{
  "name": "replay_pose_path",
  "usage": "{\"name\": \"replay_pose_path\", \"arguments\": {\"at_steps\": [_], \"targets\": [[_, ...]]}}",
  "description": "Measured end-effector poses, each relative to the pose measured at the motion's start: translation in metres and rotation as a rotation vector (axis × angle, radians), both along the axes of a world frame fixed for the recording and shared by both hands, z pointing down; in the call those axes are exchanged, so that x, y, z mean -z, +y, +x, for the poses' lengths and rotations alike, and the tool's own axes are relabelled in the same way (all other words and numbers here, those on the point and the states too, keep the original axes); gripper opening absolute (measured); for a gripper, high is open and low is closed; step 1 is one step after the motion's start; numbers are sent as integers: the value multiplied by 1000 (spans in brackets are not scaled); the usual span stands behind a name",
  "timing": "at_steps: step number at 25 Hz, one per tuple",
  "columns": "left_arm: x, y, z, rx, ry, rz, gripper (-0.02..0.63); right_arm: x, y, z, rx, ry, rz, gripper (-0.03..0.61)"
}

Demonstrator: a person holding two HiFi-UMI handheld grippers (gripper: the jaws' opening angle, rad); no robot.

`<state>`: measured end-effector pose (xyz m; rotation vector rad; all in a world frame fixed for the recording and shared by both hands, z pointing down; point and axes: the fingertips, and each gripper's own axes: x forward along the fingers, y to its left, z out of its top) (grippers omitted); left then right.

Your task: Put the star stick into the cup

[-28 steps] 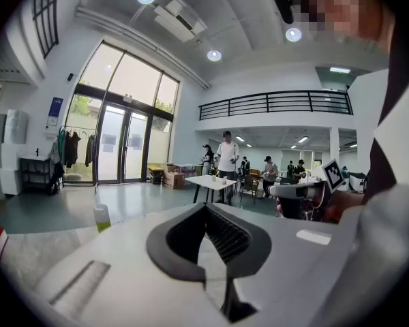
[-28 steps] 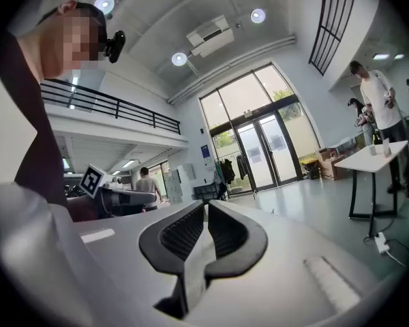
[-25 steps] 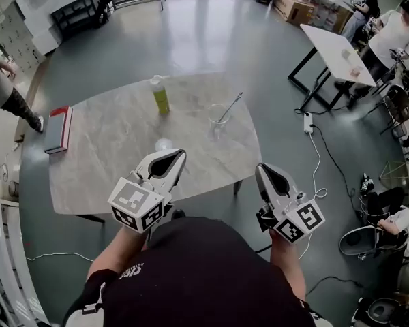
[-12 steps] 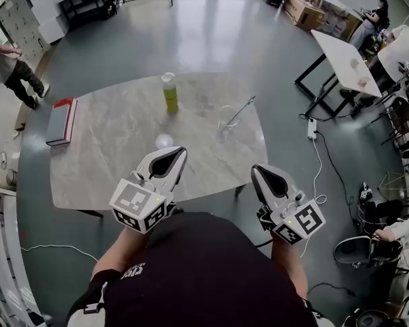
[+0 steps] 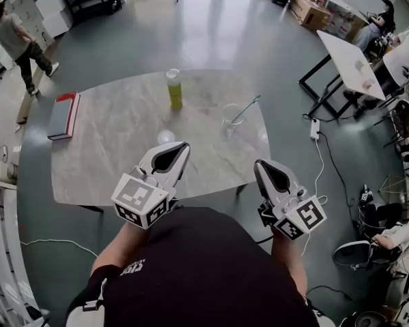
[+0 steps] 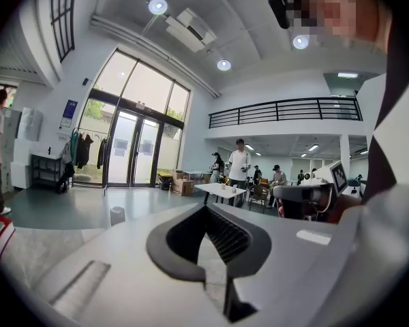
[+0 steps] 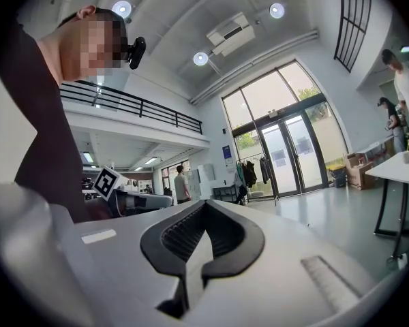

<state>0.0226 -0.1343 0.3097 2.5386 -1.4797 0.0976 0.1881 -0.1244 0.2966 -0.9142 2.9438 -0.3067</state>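
A clear cup (image 5: pixel 232 120) stands on the marble table (image 5: pixel 109 162) toward its right side. The thin star stick (image 5: pixel 246 109) leans in it, its top poking out to the upper right. Both grippers hang close to the person's body, short of the table's near edge and well away from the cup. The left gripper (image 5: pixel 180 146) is shut and holds nothing; in its own view its jaws (image 6: pixel 204 208) meet at the tip. The right gripper (image 5: pixel 262 163) is shut and empty too, its jaws (image 7: pixel 206 204) touching in the right gripper view.
A yellow-green bottle (image 5: pixel 174 89) stands at the table's far middle. A small pale round object (image 5: pixel 165 137) lies near the table centre. A red-and-grey book (image 5: pixel 63 115) lies at the left edge. A person (image 5: pixel 17 39) walks at the far left; a white table (image 5: pixel 347 63) stands at the right.
Both grippers stay shut near the body, barely shifted. The head view has drifted slightly, so the table sits a little more to the right. The person at far left has walked farther away.
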Motion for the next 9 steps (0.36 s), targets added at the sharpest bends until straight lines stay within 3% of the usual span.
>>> {"name": "replay_pose_path", "arguments": {"at_steps": [9], "targets": [[-3,2,-4,-5,-10,-1,3,-4,-1,-6,-4,-3,-16,12]]}}
